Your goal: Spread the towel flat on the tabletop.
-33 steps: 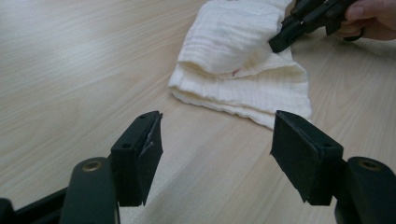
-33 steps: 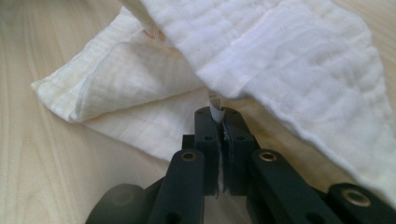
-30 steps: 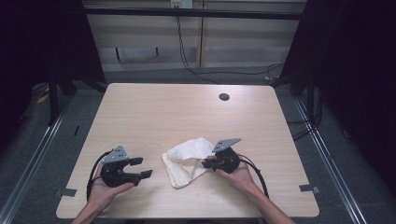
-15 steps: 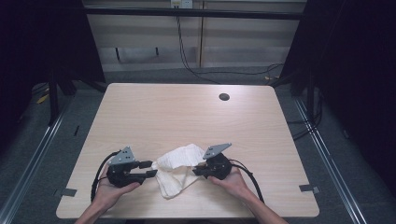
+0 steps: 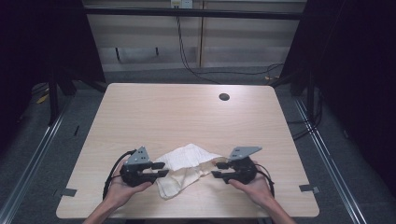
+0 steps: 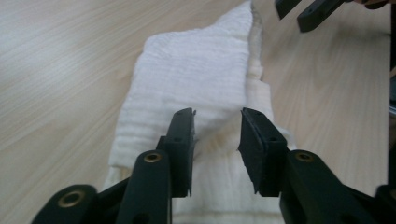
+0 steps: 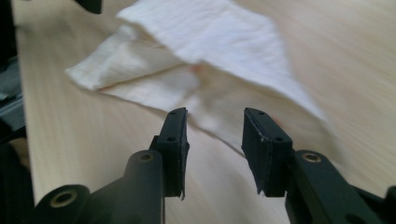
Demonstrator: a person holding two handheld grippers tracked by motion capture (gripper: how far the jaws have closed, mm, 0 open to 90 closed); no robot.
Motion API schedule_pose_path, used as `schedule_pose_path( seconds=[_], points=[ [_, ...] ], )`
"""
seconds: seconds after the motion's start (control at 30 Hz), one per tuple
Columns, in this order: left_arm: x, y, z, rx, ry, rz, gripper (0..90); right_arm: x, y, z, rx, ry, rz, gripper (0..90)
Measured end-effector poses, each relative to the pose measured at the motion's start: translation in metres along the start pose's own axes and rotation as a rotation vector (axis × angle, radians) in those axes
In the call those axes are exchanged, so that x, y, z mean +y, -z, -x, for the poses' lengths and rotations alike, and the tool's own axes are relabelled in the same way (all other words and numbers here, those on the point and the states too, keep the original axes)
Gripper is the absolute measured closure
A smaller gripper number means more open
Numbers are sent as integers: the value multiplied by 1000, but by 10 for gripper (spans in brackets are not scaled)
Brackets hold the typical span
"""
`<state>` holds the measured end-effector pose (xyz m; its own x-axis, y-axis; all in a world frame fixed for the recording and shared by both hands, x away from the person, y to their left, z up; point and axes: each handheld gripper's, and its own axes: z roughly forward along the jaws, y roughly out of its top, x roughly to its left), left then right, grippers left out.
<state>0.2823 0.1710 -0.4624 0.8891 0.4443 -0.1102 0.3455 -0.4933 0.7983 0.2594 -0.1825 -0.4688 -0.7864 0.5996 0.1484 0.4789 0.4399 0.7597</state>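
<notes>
step: folding white cloth [image 5: 187, 169] at surface [image 5: 187, 112] 6 o'clock | left claw [image 5: 159, 169] half-open, just closing astride cloth edge | right claw [image 5: 219, 169] just opened, empty | next: pinch, lift edge

Right gripper [image 5: 218, 169] fingers just opened off the cloth [image 5: 187, 168]; left gripper [image 5: 161, 169] fingers closing around its fold.

No readable text, label, brand, number or sign anywhere: none on the pale wooden table [image 5: 154, 112], none on the crumpled white cloth [image 5: 184, 161].
</notes>
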Motion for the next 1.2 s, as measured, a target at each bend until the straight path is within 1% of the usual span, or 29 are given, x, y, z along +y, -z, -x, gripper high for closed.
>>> schedule_pose_path(
  seconds=[0.03, 0.07, 0.1, 0.13, 0.17, 0.2, 0.23, 0.27, 0.33, 0.37, 0.4, 0.43, 0.5, 0.53, 0.57, 0.63, 0.7, 0.73, 0.77, 0.8, 0.83, 0.87, 0.9, 0.97, 1.0, 1.07, 1.1, 1.17, 1.2],
  points=[
    [3, -2, -2, 0, -6, -5, 631, -3, 7, 6, -20, -20, 9, 615],
    [6, -4, -6, -1, 5, 6, 630, -8, 18, 19, -65, -36, 9, 600],
    [6, -4, -6, -1, 5, 6, 627, -8, 18, 19, -65, -36, 9, 600],
    [6, -4, -8, -9, 14, 9, 627, -10, 22, 25, -82, -53, 17, 598],
    [5, -4, -10, -3, 22, 9, 623, -11, 24, 30, -92, -61, 24, 593],
    [3, -3, -11, -2, 28, 8, 624, -12, 24, 35, -104, -65, 27, 586],
    [0, -1, -13, 2, 41, 17, 622, -15, 22, 42, -106, -83, 36, 574],
    [0, -1, -13, 2, 41, 17, 623, -17, 19, 45, -112, -84, 40, 571],
    [-3, 0, -13, 8, 41, 13, 608, -21, 11, 49, -114, -80, 24, 562],
    [-5, -1, -14, 15, 43, 9, 599, -23, 8, 51, -101, -84, 19, 563],
    [-5, -1, -14, 15, 43, 9, 597, -23, 5, 51, -105, -78, 8, 558],
    [-6, -3, -16, 14, 53, 11, 586, -23, 2, 51, -106, -74, 4, 551],
    [-6, -3, -16, 7, 51, 9, 582, -23, 0, 52, -100, -77, 7, 547],
    [-6, -4, -14, 6, 45, 5, 582, -23, -1, 54, -94, -83, 9, 548],
    [-6, -4, -14, 3, 39, 4, 575, -24, -3, 55, -101, -83, 5, 548],
    [-8, -3, -11, -8, 26, -5, 573, -25, -5, 56, -98, -97, 9, 553],
    [-9, -2, -10, -14, 22, -9, 573, -26, -6, 56, -106, -91, 10, 562],
    [-12, -1, -10, -14, 19, -14, 573, -26, -7, 57, -105, -95, 4, 581],
    [-15, 6, -10, -8, 20, -11, 572, -27, -8, 58, -79, -109, 11, 667],
    [-17, 10, -11, -1, 30, -1, 567, -26, -8, 57, -62, -110, 9, 712],
    [-17, 14, -13, 7, 35, 10, 565, -26, -8, 56, -63, -103, 12, 768],
    [-17, 14, -13, 7, 35, 10, 565, -26, -8, 56, -63, -103, 12, 768],
    [-18, 18, -15, 15, 45, 26, 565, -24, -7, 55, -51, -104, 14, 807],
    [-19, 17, -19, 28, 52, 28, 561, -16, 0, 52, -28, -107, 55, 867],
    [-19, 17, -19, 28, 52, 28, 561, -16, 0, 52, -28, -107, 55, 867],
    [-17, 11, -20, 29, 52, 17, 562, -9, 6, 49, -24, -100, 81, 872],
    [-16, 8, -19, 19, 43, 11, 595, -3, 11, 47, -26, -92, 98, 874],
    [-13, 2, -15, -5, 24, 1, 630, -1, 13, 45, -25, -90, 100, 875],
    [-12, -1, -12, -17, 16, 1, 630, 2, 15, 44, -26, -79, 102, 875]
  ],
)
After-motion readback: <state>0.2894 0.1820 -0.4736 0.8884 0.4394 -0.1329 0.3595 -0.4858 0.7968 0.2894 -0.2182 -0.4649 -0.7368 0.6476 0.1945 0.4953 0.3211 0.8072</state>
